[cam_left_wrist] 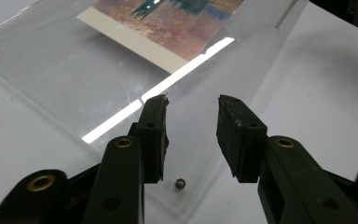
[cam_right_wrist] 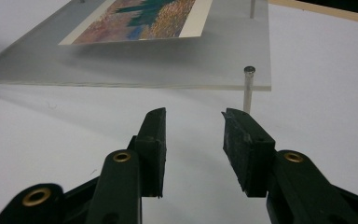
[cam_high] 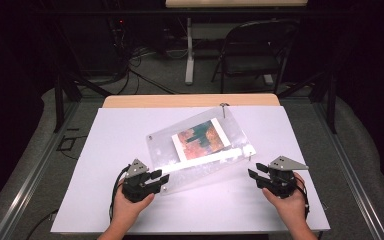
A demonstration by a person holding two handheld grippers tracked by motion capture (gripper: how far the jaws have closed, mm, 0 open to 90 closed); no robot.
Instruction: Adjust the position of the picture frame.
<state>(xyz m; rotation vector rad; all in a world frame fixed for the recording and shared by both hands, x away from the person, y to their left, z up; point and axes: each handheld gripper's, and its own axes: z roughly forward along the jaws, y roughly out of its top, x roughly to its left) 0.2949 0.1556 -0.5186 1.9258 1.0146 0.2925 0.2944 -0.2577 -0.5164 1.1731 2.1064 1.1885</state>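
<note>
A clear acrylic frame (cam_high: pixel 195 172) lies askew on the white tabletop (cam_high: pixel 120 135), with a colourful picture (cam_high: pixel 200 139) in its middle. My left gripper (cam_high: pixel 162 176) is at the frame's near left corner. In the left gripper view its jaws (cam_left_wrist: pixel 191 100) stand open above the clear plate (cam_left_wrist: pixel 74 79), with a small metal stud (cam_left_wrist: pixel 180 184) below them. My right gripper (cam_high: pixel 253 169) is just off the frame's right corner, open and holding nothing. In the right gripper view (cam_right_wrist: pixel 193 112) that corner of the frame (cam_right_wrist: pixel 168 60) rests on a thin metal post (cam_right_wrist: pixel 248 88), a short way ahead of the jaws.
A wooden strip (cam_high: pixel 190 100) runs along the far edge of the white top. Behind the table are a folding chair (cam_high: pixel 252 55), a white table leg (cam_high: pixel 189 50) and cables on the floor (cam_high: pixel 130 60). Metal rails (cam_high: pixel 35 165) flank the table.
</note>
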